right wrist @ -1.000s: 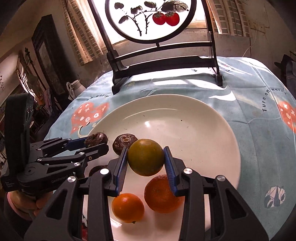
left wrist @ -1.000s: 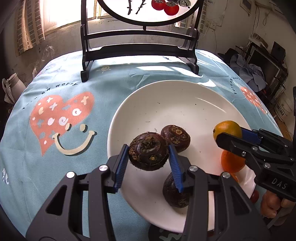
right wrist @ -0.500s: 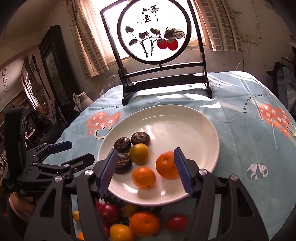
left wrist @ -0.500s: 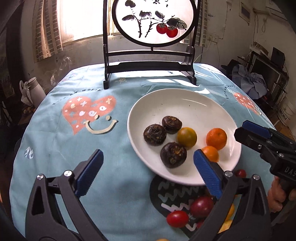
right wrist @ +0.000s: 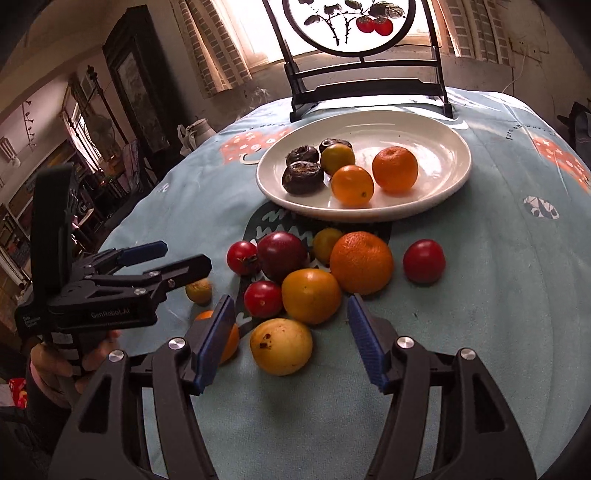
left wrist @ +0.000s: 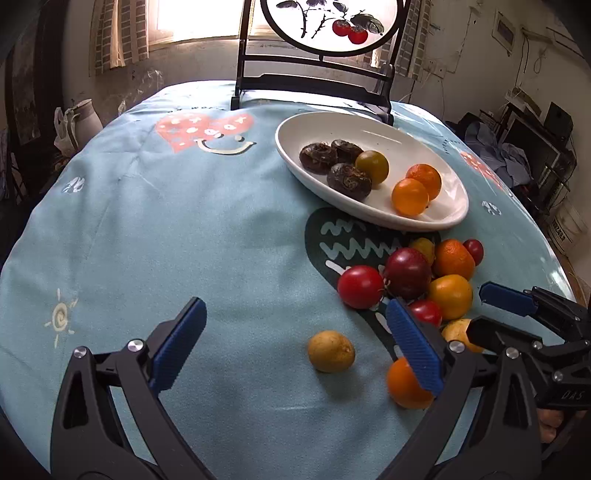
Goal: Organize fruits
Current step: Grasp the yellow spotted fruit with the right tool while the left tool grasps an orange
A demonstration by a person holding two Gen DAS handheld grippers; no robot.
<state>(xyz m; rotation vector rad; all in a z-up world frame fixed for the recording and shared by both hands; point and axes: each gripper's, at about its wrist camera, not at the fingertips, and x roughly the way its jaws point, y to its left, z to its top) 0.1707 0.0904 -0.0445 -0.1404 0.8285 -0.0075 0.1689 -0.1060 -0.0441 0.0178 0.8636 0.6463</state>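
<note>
A white plate [left wrist: 402, 147] [right wrist: 436, 147] holds three dark brown chestnuts [left wrist: 317, 158], a green-yellow citrus [left wrist: 372, 166] and two oranges [right wrist: 394, 169]. In front of it lies a loose pile: tomatoes [right wrist: 263, 298], a dark plum [right wrist: 281, 254], a big orange [right wrist: 361, 261] and yellow fruits. My left gripper [left wrist: 295, 325] stands wide open above the cloth, with a small tan fruit [left wrist: 331, 350] lying free between its fingers. My right gripper [right wrist: 290, 314] is open over a yellow fruit [right wrist: 280, 345], pads clear of it.
A black stand with a round painted panel [right wrist: 351, 22] rises behind the plate. The round table wears a blue printed cloth [left wrist: 166, 229]. A white jug [left wrist: 86, 118] sits beyond the far left edge. A hand [right wrist: 55, 362] holds the left gripper.
The left gripper let go of a chestnut and the right of the green citrus; both now lie on the plate. Both grippers opened and drew back to the loose pile.
</note>
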